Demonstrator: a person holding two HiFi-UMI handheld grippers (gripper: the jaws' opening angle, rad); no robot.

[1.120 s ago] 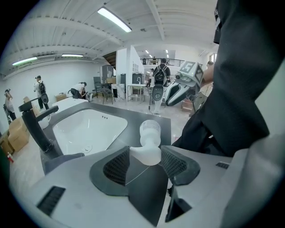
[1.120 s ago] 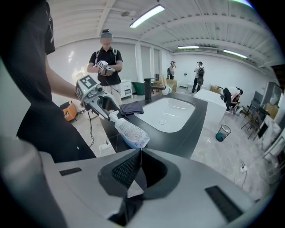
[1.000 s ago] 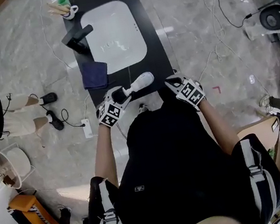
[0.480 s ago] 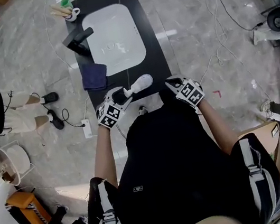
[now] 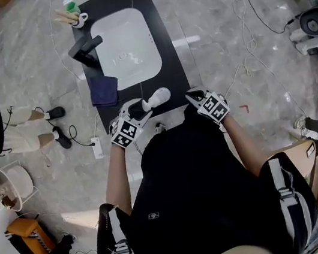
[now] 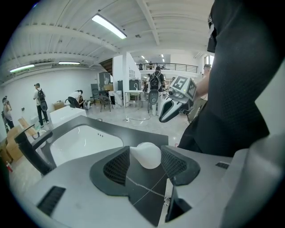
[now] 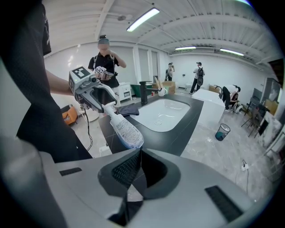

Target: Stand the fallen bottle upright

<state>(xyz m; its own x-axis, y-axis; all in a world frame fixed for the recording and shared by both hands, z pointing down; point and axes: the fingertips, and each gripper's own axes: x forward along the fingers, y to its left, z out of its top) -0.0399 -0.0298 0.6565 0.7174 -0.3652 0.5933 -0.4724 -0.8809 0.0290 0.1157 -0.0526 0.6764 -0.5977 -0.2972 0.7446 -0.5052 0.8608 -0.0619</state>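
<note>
White plastic sits between the left tongs [image 6: 146, 153]. They are pinching the bottle [image 7: 126, 129] near its thin top end, with one dark pad on each side. The right tongs [image 7: 137, 153] are pressed together and hold nothing. The fat bottom end of the bottle hangs just past their tips, and I cannot tell if it touches them. The bottle is up in the air, off the surface [image 5: 169, 60]. It lies on a slant and is not upright yet. It is over the near end of the black surface, close to the person's body.

The bottle looks light and smooth, so I think it could slip or swing if the grip is loose. Its sides may squash a bit when squeezed hard. The thin neck looks like the stiffest place, so holding it there seems good. To stand it up, the fat end must go down flat on the surface. It is tall and narrow, so it could tip over if it is let go while leaning.

Farther out on the surface is a white sink [image 5: 104, 37] with a black tap [image 5: 85, 48] beside it. A dark blue cloth [image 5: 105, 90] lies near the sink's corner. All of these are well apart from the bottle.
</note>
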